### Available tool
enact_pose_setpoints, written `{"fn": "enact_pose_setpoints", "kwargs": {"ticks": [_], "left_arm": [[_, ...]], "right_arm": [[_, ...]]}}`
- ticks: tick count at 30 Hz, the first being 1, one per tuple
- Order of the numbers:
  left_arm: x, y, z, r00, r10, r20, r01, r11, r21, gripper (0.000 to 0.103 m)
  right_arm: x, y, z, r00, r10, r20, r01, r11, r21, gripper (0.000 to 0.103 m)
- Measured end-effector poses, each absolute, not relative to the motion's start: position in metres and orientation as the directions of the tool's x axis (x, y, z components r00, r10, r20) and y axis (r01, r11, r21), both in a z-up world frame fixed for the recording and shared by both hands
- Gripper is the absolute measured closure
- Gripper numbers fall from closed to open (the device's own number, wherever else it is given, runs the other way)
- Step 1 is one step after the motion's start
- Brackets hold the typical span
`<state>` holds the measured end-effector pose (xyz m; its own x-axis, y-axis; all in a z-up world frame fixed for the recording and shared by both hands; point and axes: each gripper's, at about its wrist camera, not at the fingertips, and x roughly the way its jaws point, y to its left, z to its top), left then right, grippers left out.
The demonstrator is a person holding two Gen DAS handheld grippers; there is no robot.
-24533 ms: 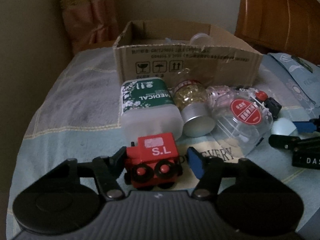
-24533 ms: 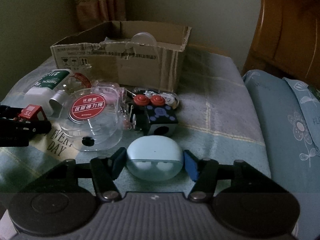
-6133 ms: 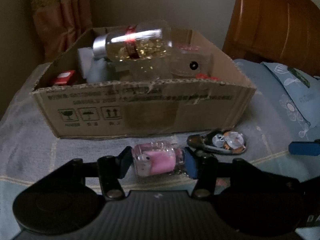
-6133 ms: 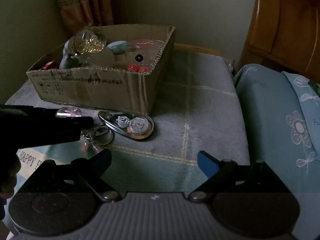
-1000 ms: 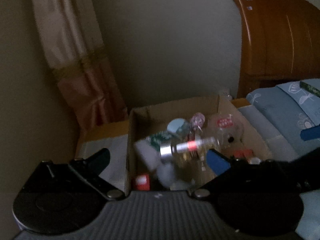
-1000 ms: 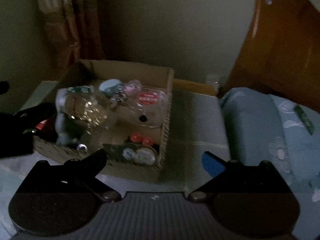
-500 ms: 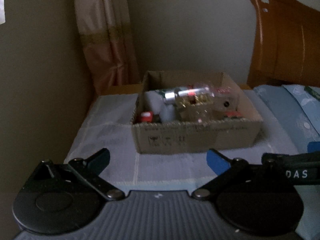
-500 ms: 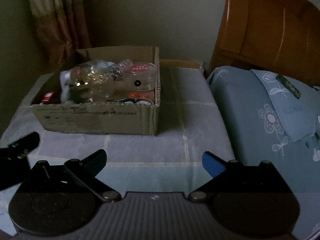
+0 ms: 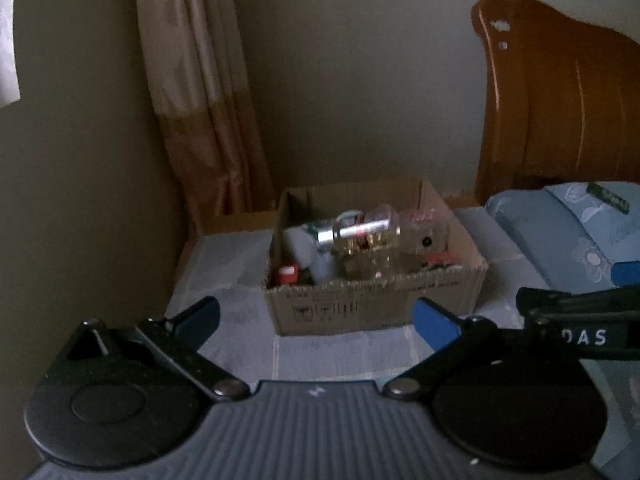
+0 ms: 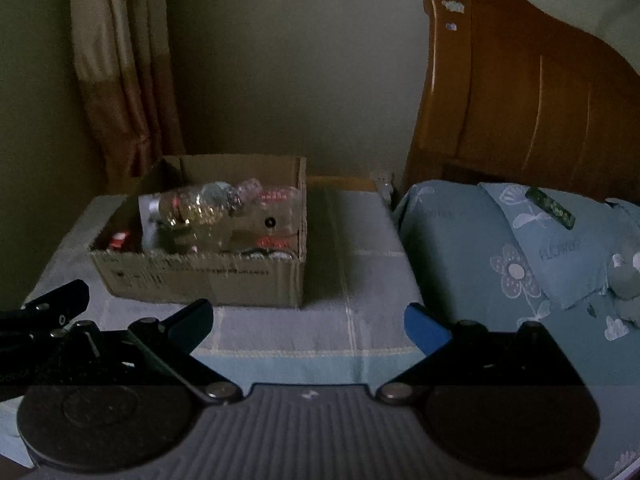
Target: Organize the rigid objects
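Holding both grippers wide apart and empty: left gripper (image 9: pixel 316 322), right gripper (image 10: pixel 308 326) | we see the cardboard box (image 10: pixel 200 278) full on the bed (image 10: pixel 360 280), far ahead

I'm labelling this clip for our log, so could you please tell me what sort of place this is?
Most likely a bedroom: a carved brown wooden headboard, a pale blue flower-print pillow on a checked bedspread, and a beige fabric curtain. An open brown cardboard box of small items sits on the bed.
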<state>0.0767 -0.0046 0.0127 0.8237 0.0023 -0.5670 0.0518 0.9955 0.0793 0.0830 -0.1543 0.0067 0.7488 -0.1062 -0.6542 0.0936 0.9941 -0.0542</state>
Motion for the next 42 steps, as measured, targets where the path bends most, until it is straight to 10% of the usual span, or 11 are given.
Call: {"fn": "enact_pose_setpoints", "kwargs": {"ticks": [42], "left_arm": [[0.076,0.006,0.005,0.803,0.005,-0.596,0.031,0.998,0.050,0.001]], "right_arm": [[0.082,-0.147,0.002,0.744,-0.089,-0.662,0.083,0.996,-0.040,0.000]]}}
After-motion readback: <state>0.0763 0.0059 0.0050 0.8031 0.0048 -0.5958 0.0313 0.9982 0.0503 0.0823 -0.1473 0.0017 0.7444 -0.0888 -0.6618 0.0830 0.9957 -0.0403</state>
